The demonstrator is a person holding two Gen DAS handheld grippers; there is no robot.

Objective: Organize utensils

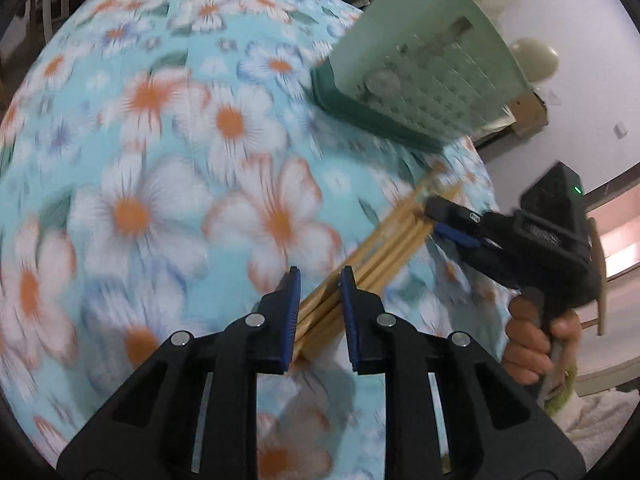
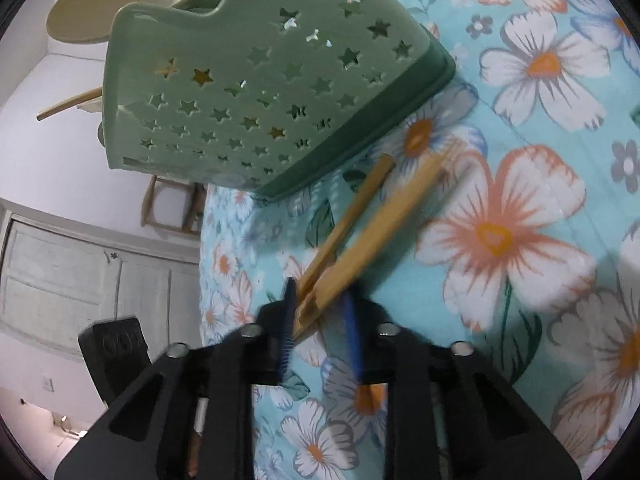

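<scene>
**A:** What have the two grippers got, from where you stand?

**B:** The same bundle. In the left wrist view the left gripper [image 1: 319, 300] sits at the bottom centre, and the bamboo chopsticks [image 1: 384, 252] run between its blue pads; the left pad touches the sticks, but I can't tell whether the right one presses. In the right wrist view the right gripper [image 2: 320, 312] has its jaws drawn in on the near ends of the chopsticks [image 2: 368, 224], and those look pinched.

**A:** Which way do the sticks lie?

**B:** On a slant, from bottom centre towards the upper right in both views. In the left view the right gripper [image 1: 452, 226] grips them further along, at centre right. So each hand has one part of the bundle, the right hand [image 1: 532, 344] nearer the holder.

**A:** And the holder?

**B:** The green utensil holder [image 2: 256, 92] with star holes stands just beyond the far tips, in the upper centre of the right view. Its mouth points to the upper left, away from the sticks. A pale spoon [image 2: 84, 8] already pokes out there.

**A:** Room to move?

**B:** The flowered tablecloth [image 1: 160, 184] is bare across the left. The table edge falls away close on the holder's side, I'd say, so the swing up to the mouth wants care.
</scene>
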